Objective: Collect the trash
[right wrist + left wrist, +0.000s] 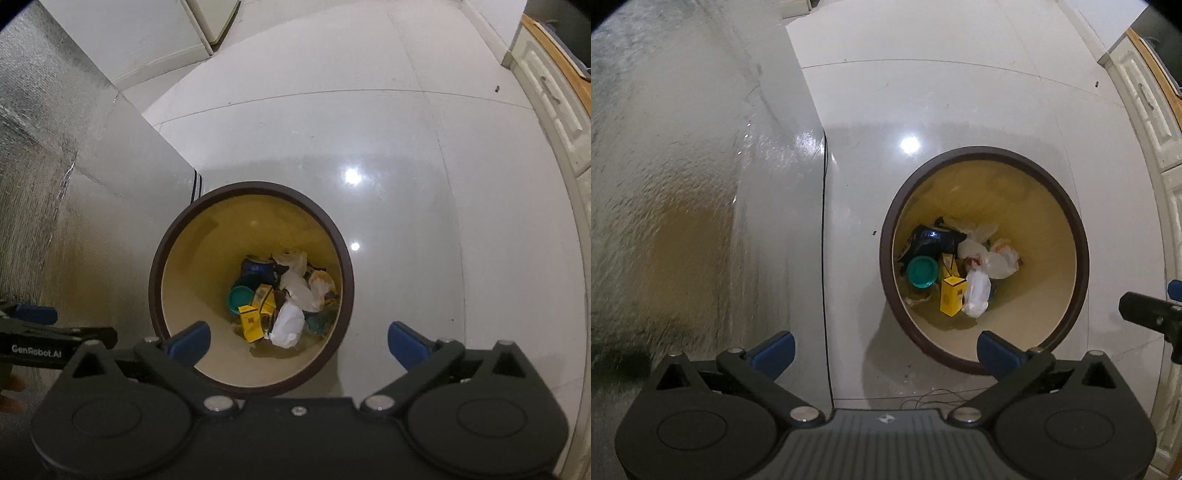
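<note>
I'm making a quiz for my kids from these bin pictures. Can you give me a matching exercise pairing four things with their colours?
Things:
1. bin rim
2. lid
3. box
4. bag

Colours:
A. white
B. dark brown
C. yellow
D. teal

Pairs: 1-B, 2-D, 3-C, 4-A

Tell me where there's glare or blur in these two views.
Left wrist view: a lamp's glare spot on the floor beyond the bin, and the textured wall is smeared. Right wrist view: two glare spots on the floor; fisheye curves the cabinet.
</note>
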{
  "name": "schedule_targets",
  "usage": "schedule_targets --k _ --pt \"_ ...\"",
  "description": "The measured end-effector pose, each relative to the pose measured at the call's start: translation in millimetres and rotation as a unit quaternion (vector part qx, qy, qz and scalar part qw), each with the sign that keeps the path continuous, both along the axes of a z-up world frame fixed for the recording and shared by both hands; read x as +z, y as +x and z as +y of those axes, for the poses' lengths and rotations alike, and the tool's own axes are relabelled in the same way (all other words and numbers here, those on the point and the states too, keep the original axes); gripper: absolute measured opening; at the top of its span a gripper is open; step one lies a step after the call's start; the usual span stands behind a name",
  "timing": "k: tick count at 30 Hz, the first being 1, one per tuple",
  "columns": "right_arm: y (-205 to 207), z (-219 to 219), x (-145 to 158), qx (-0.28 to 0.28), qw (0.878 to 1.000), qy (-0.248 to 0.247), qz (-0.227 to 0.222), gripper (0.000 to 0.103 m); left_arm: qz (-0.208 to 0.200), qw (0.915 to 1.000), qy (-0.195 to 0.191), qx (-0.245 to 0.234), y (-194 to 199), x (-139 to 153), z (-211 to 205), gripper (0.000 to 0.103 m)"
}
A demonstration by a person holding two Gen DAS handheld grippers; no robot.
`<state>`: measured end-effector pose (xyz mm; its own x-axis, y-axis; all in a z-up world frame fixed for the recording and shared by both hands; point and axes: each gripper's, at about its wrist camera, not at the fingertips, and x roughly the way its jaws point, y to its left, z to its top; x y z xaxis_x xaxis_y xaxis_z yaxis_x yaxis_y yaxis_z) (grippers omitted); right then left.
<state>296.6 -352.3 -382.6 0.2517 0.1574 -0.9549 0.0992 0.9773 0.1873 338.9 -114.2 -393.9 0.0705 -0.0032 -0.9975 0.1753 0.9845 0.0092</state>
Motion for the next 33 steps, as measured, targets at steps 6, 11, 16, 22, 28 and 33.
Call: schedule_targets --k 6,11,16,22,28,33 --pt "-13 -2 10 -0.008 1.0 -0.005 -0.009 0.103 -0.038 0.9993 0.005 -0.005 -12 22 -2 0.103" --pt "-27 -5 42 -0.016 0.999 -0.018 -0.029 0.103 -0.081 0.9967 -0.004 0.001 -23 61 -1 0.103" --pt "-47 -4 86 -0.009 0.998 -0.038 -0.055 0.103 -0.117 0.993 -0.011 0.006 -43 106 -3 0.103" --pt "-76 -8 139 -0.015 0.995 -0.037 -0.096 0.103 -0.154 0.9879 -0.022 0.0 -74 153 -7 0.103" --pt "-108 -14 177 -0.026 0.991 -0.051 -0.12 0.103 -0.193 0.9806 -0.034 -0.005 -104 200 -7 0.103" --pt "-134 -16 208 -0.03 0.987 -0.055 -0.15 0.103 -0.222 0.9746 -0.027 -0.016 -133 231 -9 0.103"
